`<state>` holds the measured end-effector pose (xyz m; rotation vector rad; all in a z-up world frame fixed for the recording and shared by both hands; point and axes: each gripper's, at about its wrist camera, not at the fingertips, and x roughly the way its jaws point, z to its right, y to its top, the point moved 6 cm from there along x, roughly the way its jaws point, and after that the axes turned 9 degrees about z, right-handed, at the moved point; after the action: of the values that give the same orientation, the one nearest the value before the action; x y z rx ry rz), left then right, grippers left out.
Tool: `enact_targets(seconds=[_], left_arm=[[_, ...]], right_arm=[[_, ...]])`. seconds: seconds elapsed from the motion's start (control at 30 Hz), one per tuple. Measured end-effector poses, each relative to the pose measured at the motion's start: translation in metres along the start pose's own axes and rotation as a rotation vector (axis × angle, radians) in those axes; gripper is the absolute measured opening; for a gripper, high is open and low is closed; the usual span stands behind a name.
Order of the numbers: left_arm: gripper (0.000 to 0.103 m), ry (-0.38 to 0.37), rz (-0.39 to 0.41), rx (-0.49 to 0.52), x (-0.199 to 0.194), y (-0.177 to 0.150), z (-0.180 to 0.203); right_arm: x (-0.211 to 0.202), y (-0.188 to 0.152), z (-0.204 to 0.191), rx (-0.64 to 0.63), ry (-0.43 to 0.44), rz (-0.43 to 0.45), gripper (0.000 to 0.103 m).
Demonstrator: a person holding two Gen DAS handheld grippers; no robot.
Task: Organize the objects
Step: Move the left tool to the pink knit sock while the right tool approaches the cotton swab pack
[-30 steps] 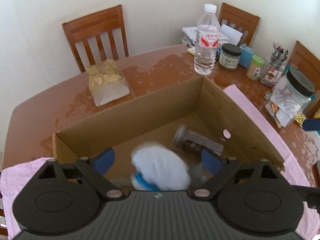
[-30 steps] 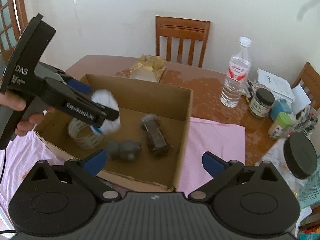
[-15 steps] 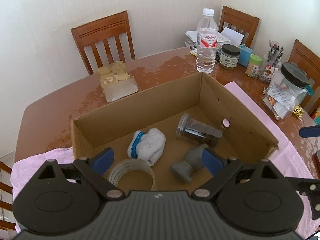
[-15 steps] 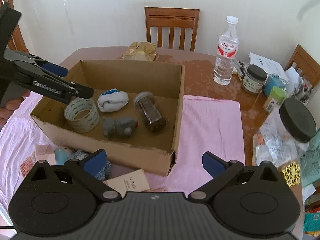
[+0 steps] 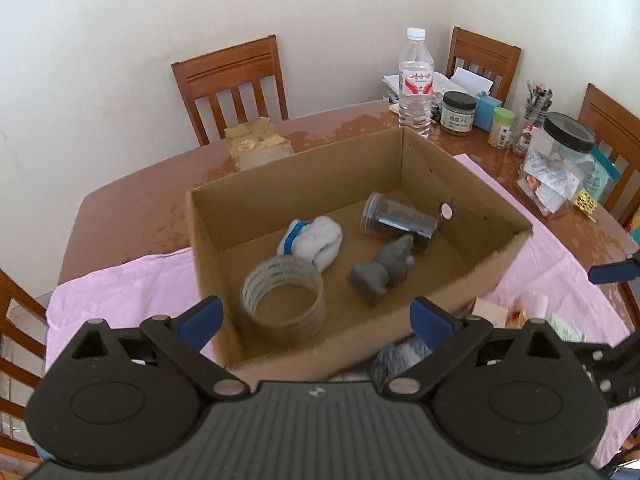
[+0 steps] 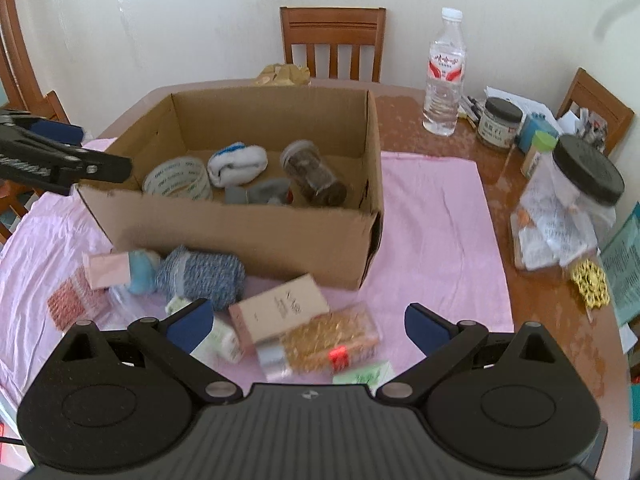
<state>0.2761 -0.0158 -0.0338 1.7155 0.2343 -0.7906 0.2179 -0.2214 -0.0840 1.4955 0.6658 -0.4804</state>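
An open cardboard box (image 5: pixel 472 168) (image 6: pixel 240 232) sits on a pink cloth (image 6: pixel 432 216). Inside lie a white sock roll (image 5: pixel 320 240) (image 6: pixel 240 162), a tape roll (image 5: pixel 282 300) (image 6: pixel 176 178), a grey sock (image 5: pixel 384 272) (image 6: pixel 260 192) and a dark jar on its side (image 5: pixel 400 222) (image 6: pixel 312 174). In front of the box lie a blue knitted sock roll (image 6: pixel 200 274), a tan booklet (image 6: pixel 284 306), a gold-filled packet (image 6: pixel 332 338) and small items. My left gripper (image 5: pixel 316 316) is open and empty, near the box's front edge. My right gripper (image 6: pixel 306 324) is open and empty above the loose items.
At the back right stand a water bottle (image 6: pixel 444 72), a dark-lidded jar (image 6: pixel 500 122), a green-capped container (image 6: pixel 538 148) and a big black-lidded jar (image 6: pixel 568 204). A wrapped packet (image 5: pixel 256 146) lies behind the box. Wooden chairs (image 6: pixel 332 44) ring the table.
The white sock roll left my left gripper and now lies in the box. Both grippers have drawn back toward me, bringing the loose items in front of the box into view.
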Motion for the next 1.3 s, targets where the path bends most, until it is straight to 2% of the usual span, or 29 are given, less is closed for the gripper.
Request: enact_targets(seconds=[0.13,0.23,0.4,0.73,0.93,1.03,1.17,1.3], left_arm=[[0.100,0.016,0.014,0.011,-0.017,-0.020,-0.005],[0.100,0.038,0.003,-0.017,-0.024,-0.037,-0.014],[0.100,0.097,-0.023,-0.052,-0.030,-0.070,-0.033],[0.100,0.146,-0.117,-0.154,-0.021,-0.137,-0.053],[0.100,0.100,-0.142,-0.181,-0.009,-0.154,-0.049],[0.100,0.102,-0.149,-0.165,-0.004,-0.161,-0.049],[0.101,0.086,-0.143,-0.199,-0.007,-0.164,-0.055],[0.103,0.105,-0.142,-0.208,-0.014,-0.167,-0.069]], right_arm=[[-0.004,-0.009,-0.005,0.057,0.004,-0.004,0.103],[-0.005,-0.014,-0.009,0.103,0.005,0.000,0.103],[-0.005,-0.022,-0.024,0.069,-0.021,0.011,0.103],[-0.005,-0.027,-0.045,0.050,-0.020,0.004,0.103],[-0.002,-0.024,-0.054,0.049,-0.018,0.001,0.103],[-0.001,-0.022,-0.059,0.054,-0.010,0.000,0.103],[0.001,-0.022,-0.065,0.042,-0.008,-0.011,0.103],[0.003,-0.022,-0.070,0.021,-0.007,-0.022,0.103]])
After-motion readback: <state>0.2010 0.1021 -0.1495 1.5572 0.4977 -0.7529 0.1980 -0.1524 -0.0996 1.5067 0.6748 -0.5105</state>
